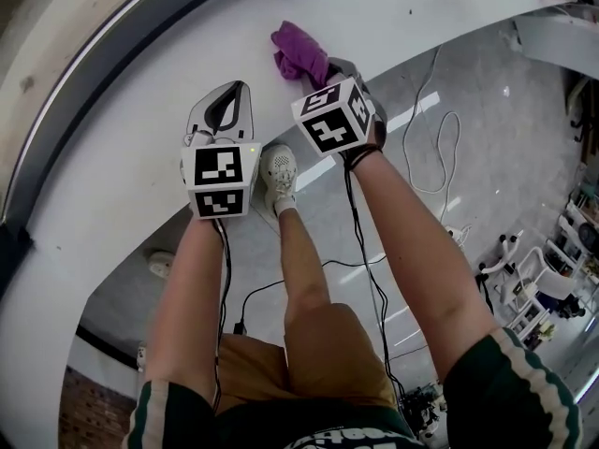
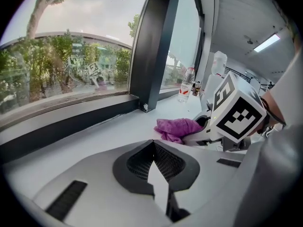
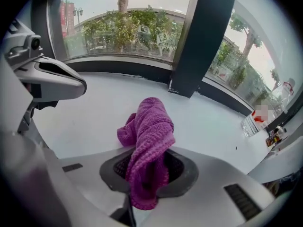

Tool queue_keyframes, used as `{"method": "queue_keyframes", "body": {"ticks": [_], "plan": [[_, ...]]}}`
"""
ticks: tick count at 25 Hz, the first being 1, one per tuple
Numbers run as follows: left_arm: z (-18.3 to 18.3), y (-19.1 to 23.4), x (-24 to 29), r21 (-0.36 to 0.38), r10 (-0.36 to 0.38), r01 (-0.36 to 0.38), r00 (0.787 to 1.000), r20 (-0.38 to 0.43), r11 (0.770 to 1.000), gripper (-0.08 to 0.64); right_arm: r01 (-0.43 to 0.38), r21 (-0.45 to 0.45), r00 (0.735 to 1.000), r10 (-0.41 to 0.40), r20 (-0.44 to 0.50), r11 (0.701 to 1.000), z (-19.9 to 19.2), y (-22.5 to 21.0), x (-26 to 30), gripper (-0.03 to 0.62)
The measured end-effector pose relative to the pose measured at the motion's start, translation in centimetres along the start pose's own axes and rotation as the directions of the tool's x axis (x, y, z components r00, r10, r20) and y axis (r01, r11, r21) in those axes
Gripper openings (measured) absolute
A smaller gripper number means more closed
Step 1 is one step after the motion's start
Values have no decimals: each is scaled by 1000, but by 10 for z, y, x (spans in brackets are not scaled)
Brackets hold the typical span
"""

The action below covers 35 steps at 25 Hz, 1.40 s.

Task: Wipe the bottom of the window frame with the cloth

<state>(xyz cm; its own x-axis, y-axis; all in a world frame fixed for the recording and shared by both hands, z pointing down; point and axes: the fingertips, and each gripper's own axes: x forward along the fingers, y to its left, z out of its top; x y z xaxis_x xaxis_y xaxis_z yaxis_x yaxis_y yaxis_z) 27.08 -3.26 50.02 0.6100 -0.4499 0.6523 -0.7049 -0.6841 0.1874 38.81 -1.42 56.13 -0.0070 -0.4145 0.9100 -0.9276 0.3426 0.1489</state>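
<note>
While right gripper (image 3: 144, 176) clamps cloth (image 3: 149, 124) lengthwise toward window frame (image 3: 118, 64), left gripper (image 2: 154, 161) fingers together, empty.

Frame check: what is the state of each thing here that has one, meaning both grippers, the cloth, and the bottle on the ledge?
Left gripper: shut, nothing between its jaws.
Right gripper: shut on the purple cloth.
Purple cloth: bunched, its free end sticking out over the white ledge, apart from the dark frame bottom.
Bottle: upright on the ledge.
</note>
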Motion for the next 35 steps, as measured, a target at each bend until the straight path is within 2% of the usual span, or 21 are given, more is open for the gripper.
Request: {"method": "queue_keyframes", "body": {"ticks": [12, 16, 28, 35], "plan": [[-17, 43, -41, -17, 58, -58, 998, 0, 998, 9, -20, -38, 1000, 20, 22, 999, 28, 62, -2, 91], [-28, 54, -52, -30, 89, -90, 996, -22, 996, 9, -14, -62, 1000, 16, 25, 998, 31, 77, -3, 89], [-42, 86, -85, -81, 132, -132, 991, -2, 988, 9, -39, -92, 999, 42, 29, 995, 44, 123, -3, 89], [-52, 105, -113, -86, 156, -156, 988, -5, 984, 9, -52, -103, 998, 56, 30, 993, 54, 155, -8, 87]]}}
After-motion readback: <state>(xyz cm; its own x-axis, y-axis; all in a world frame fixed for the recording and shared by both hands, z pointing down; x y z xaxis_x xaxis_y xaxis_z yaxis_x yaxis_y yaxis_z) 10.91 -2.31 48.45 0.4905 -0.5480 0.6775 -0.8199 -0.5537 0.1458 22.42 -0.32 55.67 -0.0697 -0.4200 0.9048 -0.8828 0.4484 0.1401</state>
